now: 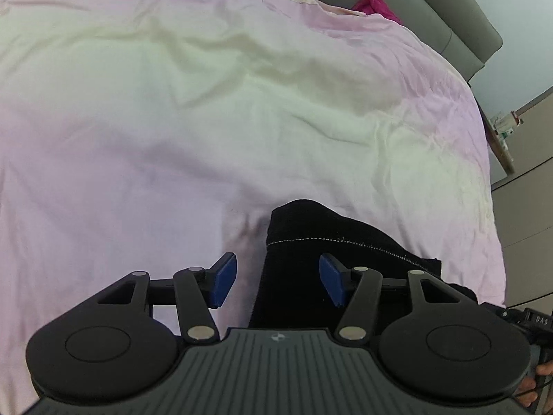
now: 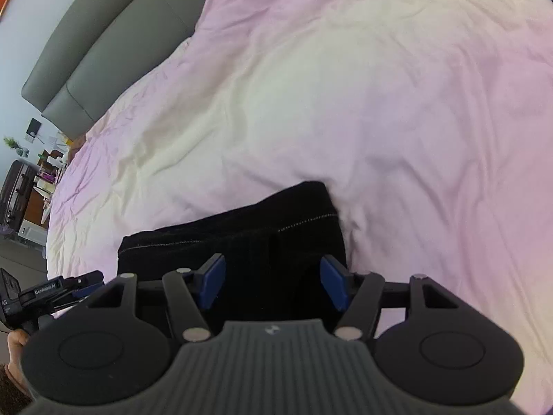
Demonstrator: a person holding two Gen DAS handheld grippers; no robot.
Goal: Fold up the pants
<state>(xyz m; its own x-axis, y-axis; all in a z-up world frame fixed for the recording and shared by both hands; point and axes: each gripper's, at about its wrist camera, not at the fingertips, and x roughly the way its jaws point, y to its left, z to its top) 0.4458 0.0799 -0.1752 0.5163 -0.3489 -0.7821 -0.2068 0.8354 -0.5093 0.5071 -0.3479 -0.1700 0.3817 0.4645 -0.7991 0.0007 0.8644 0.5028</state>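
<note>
Black pants [image 1: 311, 238] with a pale stitched hem lie on a pale pink bedsheet [image 1: 172, 121]. In the left wrist view their left edge runs between my fingers. My left gripper [image 1: 278, 282] is open, just above that edge, its blue pads apart and holding nothing. In the right wrist view the pants [image 2: 262, 221] lie under my right gripper [image 2: 273, 283], which is open over their right end. The other gripper [image 2: 52, 294] shows at the left edge of the right wrist view, and likewise at the right edge of the left wrist view [image 1: 528, 318].
A grey padded headboard [image 1: 432, 7] runs along the far side of the bed, also in the right wrist view [image 2: 103, 52]. A magenta cloth [image 1: 375, 5] lies by it. A suitcase and cluttered shelves [image 2: 31, 186] stand beside the bed.
</note>
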